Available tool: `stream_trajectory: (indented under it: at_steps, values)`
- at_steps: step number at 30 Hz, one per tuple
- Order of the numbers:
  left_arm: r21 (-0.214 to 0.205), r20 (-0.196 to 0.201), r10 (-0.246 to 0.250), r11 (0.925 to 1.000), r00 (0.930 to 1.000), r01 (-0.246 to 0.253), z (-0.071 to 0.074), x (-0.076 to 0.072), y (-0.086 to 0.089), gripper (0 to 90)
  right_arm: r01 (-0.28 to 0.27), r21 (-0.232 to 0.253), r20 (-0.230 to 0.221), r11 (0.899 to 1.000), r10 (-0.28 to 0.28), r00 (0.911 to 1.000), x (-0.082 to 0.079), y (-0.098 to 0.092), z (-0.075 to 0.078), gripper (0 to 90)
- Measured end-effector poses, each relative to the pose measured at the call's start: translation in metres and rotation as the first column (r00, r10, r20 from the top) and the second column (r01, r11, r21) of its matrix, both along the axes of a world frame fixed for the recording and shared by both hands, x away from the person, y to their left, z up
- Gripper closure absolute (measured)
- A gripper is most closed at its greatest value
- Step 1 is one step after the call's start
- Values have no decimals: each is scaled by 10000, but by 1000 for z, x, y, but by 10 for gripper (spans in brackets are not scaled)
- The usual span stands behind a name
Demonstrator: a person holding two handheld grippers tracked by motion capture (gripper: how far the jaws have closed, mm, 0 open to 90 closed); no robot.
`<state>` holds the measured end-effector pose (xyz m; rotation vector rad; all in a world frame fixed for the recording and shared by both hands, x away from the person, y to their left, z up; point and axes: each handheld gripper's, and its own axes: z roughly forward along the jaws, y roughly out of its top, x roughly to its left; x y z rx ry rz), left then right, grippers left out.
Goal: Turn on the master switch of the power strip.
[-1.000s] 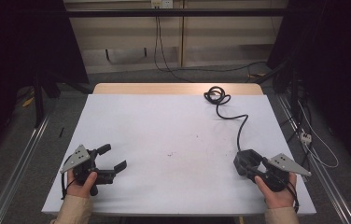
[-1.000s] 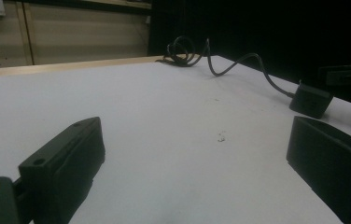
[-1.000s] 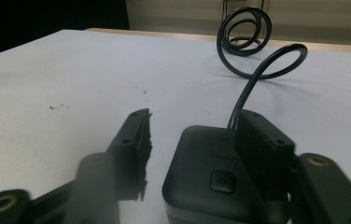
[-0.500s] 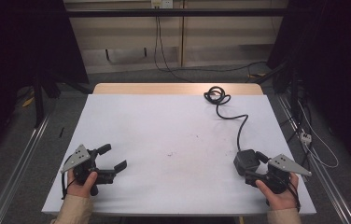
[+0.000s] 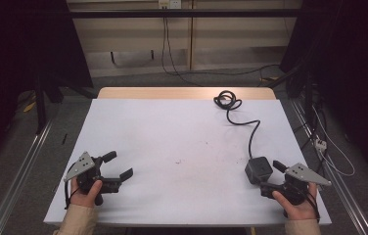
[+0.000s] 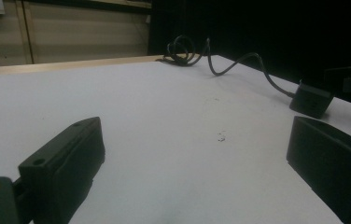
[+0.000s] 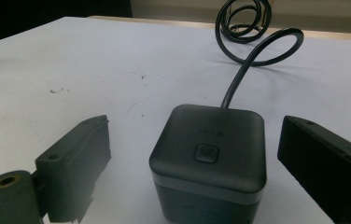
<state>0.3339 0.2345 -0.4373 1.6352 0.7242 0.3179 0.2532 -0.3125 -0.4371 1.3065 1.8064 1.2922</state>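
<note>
Dark grey cube-shaped adapter [image 7: 208,161] stands on the white table [image 5: 172,142] near its front right edge, its black cable [image 5: 250,132] running back to a coil at the far edge. Right gripper [image 7: 192,158]: jaws have just been opening and now stand wide, one on each side of the cube, with a visible gap on both sides; pads not pressing, nothing held. Left gripper [image 5: 116,169]: rests at the front left of the table, jaws spread wide over bare surface, well apart from the cube
</note>
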Motion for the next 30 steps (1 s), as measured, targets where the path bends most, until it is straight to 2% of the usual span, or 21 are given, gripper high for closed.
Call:
stream_trajectory:
  at_steps: [23, 30]
  values:
    - [32, 24, 12, 10000, 10000, -12, 0, 0, 0, 39, -312, -175, -218, 9994, 308, 9993, -7, -18, -8, 81]
    - [35, 16, 30, 10000, 10000, -30, 0, 0, 0, 40, -464, -373, -321, 9982, 452, 9985, -9, -22, -11, 81]
